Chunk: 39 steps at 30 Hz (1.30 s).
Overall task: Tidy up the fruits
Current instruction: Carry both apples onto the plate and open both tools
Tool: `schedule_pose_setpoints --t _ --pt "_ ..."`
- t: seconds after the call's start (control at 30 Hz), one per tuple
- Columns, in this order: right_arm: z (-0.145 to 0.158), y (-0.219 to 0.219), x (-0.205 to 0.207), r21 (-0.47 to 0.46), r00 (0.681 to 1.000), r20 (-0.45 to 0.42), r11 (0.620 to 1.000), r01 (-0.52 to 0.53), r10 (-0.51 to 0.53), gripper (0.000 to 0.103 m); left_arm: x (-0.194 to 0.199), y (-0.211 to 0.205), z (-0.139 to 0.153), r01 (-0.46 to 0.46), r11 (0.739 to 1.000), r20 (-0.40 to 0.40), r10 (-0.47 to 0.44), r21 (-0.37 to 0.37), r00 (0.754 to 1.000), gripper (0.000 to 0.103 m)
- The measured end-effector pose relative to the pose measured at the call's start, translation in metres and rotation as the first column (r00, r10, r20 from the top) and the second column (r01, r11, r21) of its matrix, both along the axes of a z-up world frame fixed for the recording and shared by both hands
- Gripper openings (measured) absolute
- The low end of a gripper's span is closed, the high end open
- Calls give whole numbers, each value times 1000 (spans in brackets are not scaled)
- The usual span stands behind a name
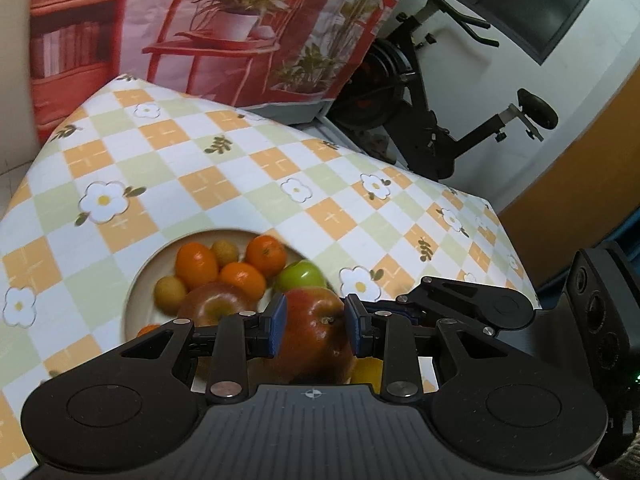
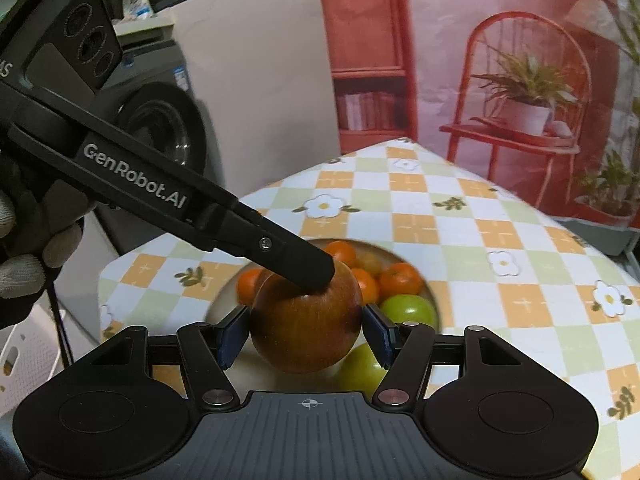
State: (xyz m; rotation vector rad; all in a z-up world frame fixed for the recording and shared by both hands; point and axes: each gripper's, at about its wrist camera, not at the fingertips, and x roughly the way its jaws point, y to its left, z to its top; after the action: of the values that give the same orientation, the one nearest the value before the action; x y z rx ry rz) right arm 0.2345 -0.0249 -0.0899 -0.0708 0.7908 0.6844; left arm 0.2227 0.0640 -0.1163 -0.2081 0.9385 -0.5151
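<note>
A beige plate (image 1: 138,280) on the checkered table holds several oranges (image 1: 197,264), small yellow fruits, a green apple (image 1: 300,276) and a red apple (image 1: 214,306). My left gripper (image 1: 314,326) is shut on another red apple (image 1: 316,336) above the plate's near side. In the right wrist view, my right gripper (image 2: 306,334) is closed on the same red apple (image 2: 306,328), and the left gripper's finger (image 2: 296,266) presses on the apple's top. Green apples (image 2: 408,308) and oranges (image 2: 400,280) lie on the plate (image 2: 218,310) behind.
The table wears a checkered flower cloth (image 1: 240,184). An exercise bike (image 1: 432,120) stands beyond its far right edge. A washing machine (image 2: 160,128) and a white basket (image 2: 24,364) stand to the left of the table. A printed backdrop (image 1: 224,28) hangs behind.
</note>
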Motion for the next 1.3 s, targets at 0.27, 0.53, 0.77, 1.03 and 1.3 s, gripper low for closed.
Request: schedule_pose_setpoints --t 0.27,0.53,0.77,1.03,1.3 --pt "-16 20 -15 -2 998 -54 999 -36 36 57 -9 17 -19 2 1000 -48 -1 14 999 33" --pt "-30 35 -14 -2 994 -84 998 -64 64 57 -12 29 -31 -12 999 -69 16 51 998 33" --pt "-38 46 -7 -7 994 -87 998 -68 67 57 -11 32 -35 -32 995 -57 38 93 998 33" --pt "-42 59 -2 -20 995 -66 997 -80 78 58 -9 40 -34 -63 991 -35 68 118 997 33" --pt "-42 63 0 -30 995 -56 996 -84 82 58 -9 41 -32 -68 988 -8 70 141 997 35"
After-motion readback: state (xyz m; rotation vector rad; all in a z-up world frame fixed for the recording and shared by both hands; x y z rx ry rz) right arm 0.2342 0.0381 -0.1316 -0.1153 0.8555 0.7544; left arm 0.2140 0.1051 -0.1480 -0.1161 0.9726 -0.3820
